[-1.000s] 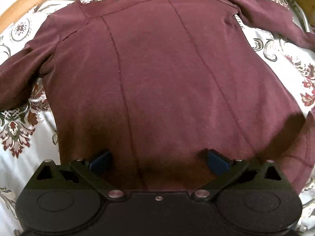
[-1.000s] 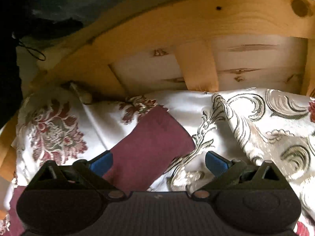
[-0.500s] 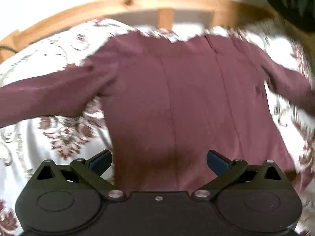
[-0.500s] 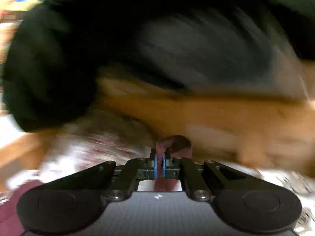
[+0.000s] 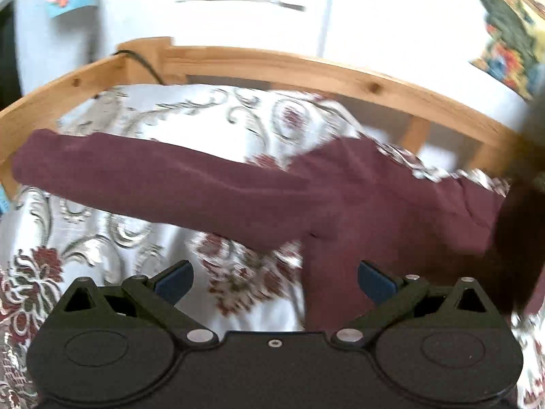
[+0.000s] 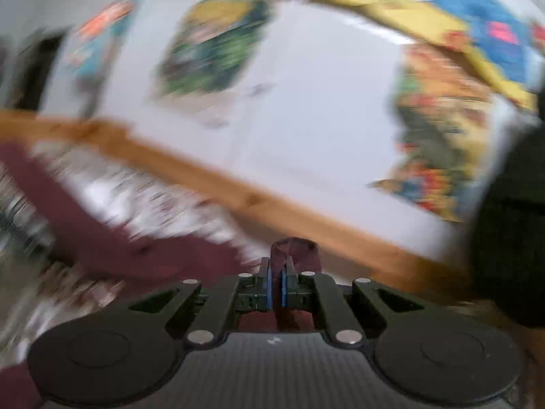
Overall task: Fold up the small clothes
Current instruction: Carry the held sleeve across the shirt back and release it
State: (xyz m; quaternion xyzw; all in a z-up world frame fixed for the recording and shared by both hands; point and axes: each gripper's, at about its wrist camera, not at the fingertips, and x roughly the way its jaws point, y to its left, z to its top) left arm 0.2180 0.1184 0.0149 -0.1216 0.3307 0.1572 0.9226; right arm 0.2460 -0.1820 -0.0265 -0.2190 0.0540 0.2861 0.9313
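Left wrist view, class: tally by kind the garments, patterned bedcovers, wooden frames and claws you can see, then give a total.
Maroon garment: 1
Patterned bedcover: 1
Wooden frame: 1
Left claw: 1
Total: 4

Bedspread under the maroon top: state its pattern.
White bedspread with dark red flowers and grey-green scrolls; clearest in the left wrist view.

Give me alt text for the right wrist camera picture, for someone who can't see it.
The right tongs are shut on a bunched piece of the maroon shirt. Beyond them, motion-blurred, lie a floral bedspread, a wooden bed rail and a white wall with colourful pictures.
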